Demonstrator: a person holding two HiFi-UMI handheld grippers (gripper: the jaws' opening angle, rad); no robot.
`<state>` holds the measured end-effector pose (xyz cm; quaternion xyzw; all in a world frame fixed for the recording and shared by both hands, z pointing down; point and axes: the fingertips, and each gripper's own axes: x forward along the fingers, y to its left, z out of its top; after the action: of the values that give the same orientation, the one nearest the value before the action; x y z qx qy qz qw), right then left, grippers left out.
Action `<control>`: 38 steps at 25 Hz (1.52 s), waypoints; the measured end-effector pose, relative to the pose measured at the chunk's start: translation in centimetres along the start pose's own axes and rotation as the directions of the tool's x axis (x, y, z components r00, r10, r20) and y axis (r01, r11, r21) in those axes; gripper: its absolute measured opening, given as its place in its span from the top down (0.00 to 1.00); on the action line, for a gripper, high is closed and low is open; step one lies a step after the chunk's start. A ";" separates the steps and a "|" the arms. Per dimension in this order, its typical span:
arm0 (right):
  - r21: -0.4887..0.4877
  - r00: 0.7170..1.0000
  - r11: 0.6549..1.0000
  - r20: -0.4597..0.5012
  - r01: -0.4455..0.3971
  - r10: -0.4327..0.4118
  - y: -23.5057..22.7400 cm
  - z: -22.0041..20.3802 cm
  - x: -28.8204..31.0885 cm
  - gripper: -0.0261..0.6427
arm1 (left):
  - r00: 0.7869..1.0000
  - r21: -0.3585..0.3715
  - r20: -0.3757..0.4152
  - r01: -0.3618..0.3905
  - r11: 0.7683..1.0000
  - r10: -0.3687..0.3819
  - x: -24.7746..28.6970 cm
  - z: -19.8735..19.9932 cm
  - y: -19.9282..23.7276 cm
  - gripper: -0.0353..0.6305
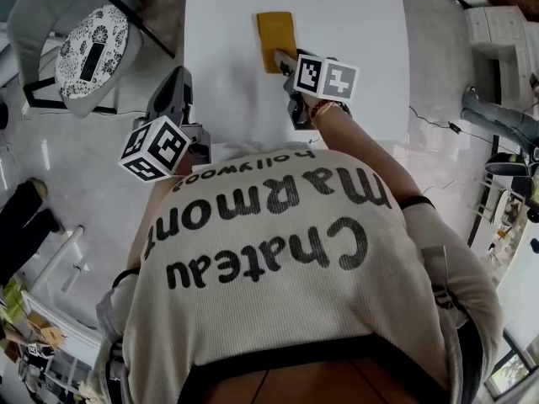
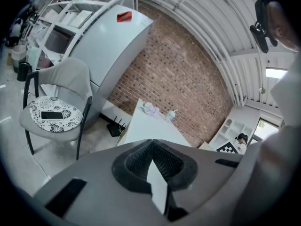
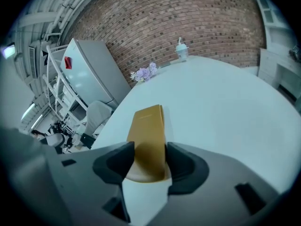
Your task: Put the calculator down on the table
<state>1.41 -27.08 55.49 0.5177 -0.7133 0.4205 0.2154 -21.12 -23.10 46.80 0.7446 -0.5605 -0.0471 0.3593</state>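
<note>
Printed shirt (image 1: 278, 251) fills the head view's foreground. Chair (image 1: 84, 49) stands left of the white table (image 1: 354, 23), well apart. Yellow calculator (image 3: 148, 135) lies flat on that table. Right gripper (image 3: 149, 161): jaws wide, pads against the calculator's long edges. Left gripper (image 2: 151, 142): jaw tips together.

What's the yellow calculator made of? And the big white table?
The calculator looks like plastic or a leather-like cover, I can't tell which: mustard yellow, smooth, matte, no glare. The table looks like painted or laminated board: plain white, smooth, with a soft sheen.
</note>
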 end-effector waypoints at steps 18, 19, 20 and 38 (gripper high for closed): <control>0.122 0.970 0.965 -0.036 -0.234 0.240 -0.9 -0.6 -2.4 0.57 | 0.987 -0.004 0.111 -0.116 0.993 0.116 -5.7 -3.8 -8.2 0.94; 0.137 0.967 0.960 -0.041 -0.245 0.252 -1.2 -0.9 -3.2 0.57 | 0.986 0.002 0.102 -0.129 0.992 0.129 -5.9 -4.3 -8.7 0.94; 0.151 0.962 0.954 -0.045 -0.258 0.268 -1.2 -1.2 -4.1 0.57 | 0.985 0.010 0.086 -0.150 0.989 0.149 -6.2 -5.0 -9.1 0.94; -0.256 0.746 0.821 0.344 -0.511 0.571 0.1 6.2 -24.0 0.96 | 0.982 0.145 0.114 -0.164 0.976 0.148 -7.8 -8.3 -19.4 0.94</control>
<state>11.02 -18.76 34.23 0.3467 -0.8899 0.2949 -0.0316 -4.50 -10.10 38.88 0.7204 -0.6370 -0.0133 0.2741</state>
